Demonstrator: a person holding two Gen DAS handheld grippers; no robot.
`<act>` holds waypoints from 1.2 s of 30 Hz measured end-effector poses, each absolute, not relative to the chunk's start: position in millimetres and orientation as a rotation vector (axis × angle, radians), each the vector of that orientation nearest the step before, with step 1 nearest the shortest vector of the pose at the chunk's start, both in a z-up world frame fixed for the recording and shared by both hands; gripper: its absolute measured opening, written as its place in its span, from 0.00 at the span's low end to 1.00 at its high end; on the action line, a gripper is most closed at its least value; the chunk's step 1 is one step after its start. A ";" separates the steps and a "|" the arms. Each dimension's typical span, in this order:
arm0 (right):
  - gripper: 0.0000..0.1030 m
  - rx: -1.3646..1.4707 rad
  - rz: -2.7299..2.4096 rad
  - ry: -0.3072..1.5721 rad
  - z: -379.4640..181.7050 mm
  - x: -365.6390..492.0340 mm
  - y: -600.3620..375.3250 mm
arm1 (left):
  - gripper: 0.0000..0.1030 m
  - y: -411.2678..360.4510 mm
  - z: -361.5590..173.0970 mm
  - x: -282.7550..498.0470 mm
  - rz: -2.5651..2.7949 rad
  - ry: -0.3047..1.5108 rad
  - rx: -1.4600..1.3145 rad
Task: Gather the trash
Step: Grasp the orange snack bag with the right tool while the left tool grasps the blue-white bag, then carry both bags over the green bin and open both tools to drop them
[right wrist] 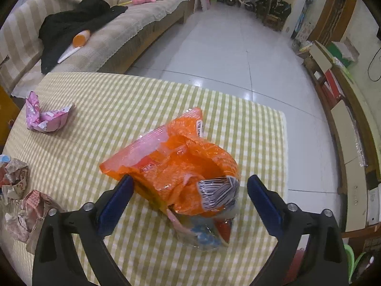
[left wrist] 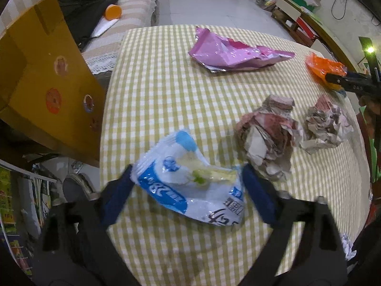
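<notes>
A blue-and-white plastic wrapper (left wrist: 188,183) lies on the yellow checked tablecloth (left wrist: 152,100) between the fingers of my left gripper (left wrist: 188,178), which is open around it. My right gripper (right wrist: 190,183) is open around an orange plastic bag (right wrist: 176,159); the bag also shows in the left wrist view (left wrist: 321,69) at the far right. A pink foil wrapper (left wrist: 228,52) lies at the far side, and also shows in the right wrist view (right wrist: 45,116). Two crumpled paper balls (left wrist: 266,135) (left wrist: 326,124) lie between the grippers.
A brown cardboard box (left wrist: 45,85) stands off the table's left edge. A striped sofa (right wrist: 114,31) with black clothing (right wrist: 71,23) and an orange-capped bottle (right wrist: 81,39) is behind the table. A low cabinet (right wrist: 345,109) runs along the right wall. White tiled floor (right wrist: 226,47) lies beyond.
</notes>
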State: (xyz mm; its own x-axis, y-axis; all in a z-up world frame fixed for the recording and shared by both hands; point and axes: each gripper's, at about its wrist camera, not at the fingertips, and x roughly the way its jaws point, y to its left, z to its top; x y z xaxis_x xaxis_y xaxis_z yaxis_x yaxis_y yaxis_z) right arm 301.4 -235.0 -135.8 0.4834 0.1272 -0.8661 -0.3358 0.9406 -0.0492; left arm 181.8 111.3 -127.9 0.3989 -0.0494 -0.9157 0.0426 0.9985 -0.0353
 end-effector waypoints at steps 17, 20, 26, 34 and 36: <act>0.49 -0.115 0.311 0.954 -94.8 262.2 -257.3 | 0.45 114.9 -104.6 159.6 -0.053 1.114 -0.127; 0.49 -0.108 0.324 0.930 -78.7 249.7 -257.2 | 0.44 113.3 -93.7 154.2 -0.057 1.092 -0.139; 0.49 -0.110 0.353 0.881 -41.1 210.6 -258.2 | 0.44 105.1 -62.6 138.0 -0.080 1.040 -0.152; 0.49 -0.093 0.366 0.821 3.1 148.2 -271.9 | 0.44 88.7 -24.4 121.0 -0.119 0.978 -0.134; 0.49 -0.085 0.362 0.817 9.9 137.8 -279.5 | 0.44 79.4 -14.7 118.5 -0.136 0.966 -0.121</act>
State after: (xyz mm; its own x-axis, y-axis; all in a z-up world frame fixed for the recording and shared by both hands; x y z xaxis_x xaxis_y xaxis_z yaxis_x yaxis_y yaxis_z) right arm 137.8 -279.5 9.9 0.6270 0.2831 -0.7257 -0.3483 0.9352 0.0639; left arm 118.5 79.4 -14.7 0.5617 -0.1686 -0.8100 0.0612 0.9848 -0.1626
